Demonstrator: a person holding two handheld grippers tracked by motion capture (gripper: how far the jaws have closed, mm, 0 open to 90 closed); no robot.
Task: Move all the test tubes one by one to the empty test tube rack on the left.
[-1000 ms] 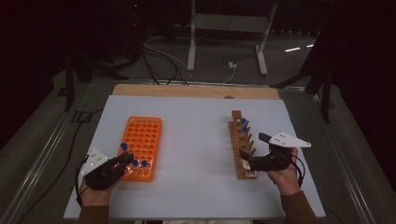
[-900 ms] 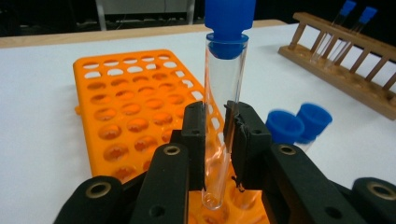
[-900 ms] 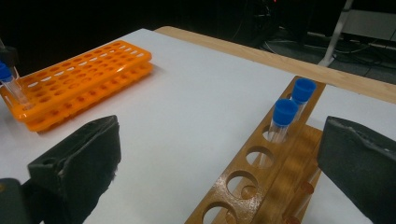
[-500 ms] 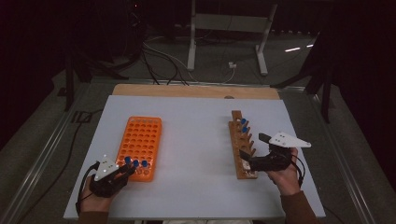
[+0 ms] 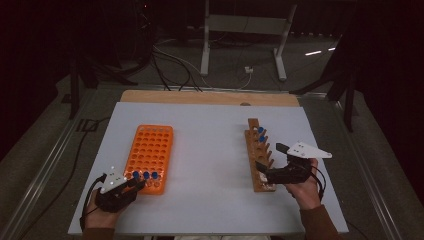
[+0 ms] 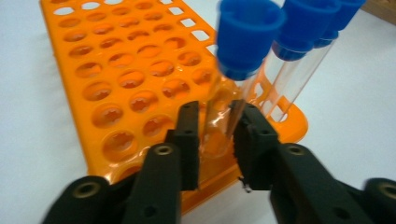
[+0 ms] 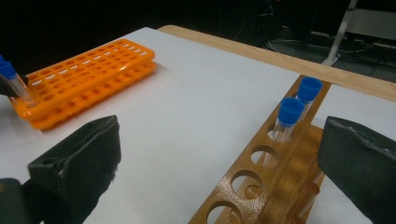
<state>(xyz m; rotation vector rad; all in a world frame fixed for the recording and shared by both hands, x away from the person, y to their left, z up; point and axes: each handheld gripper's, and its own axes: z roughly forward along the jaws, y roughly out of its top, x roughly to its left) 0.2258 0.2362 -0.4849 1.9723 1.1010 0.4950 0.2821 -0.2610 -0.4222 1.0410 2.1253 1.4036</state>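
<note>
My right hand-held gripper point(image 7: 219, 172) w/ jaws wide apart over wooden rack point(image 7: 275, 158), 2 blue-capped tubes point(image 7: 290, 116) in it; orange rack point(image 7: 84, 79) far left.

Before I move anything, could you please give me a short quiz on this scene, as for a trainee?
1. How many blue-capped tubes stand in the orange rack?
2. True or false: the wooden rack holds no tubes.
3. How do the jaws of the right hand-held gripper stand? A) shut on a tube B) open, gripping nothing C) shut on the rack

Key
1. Three, in a row at the near edge.
2. False: two capped tubes stand at its far end.
3. B
</note>
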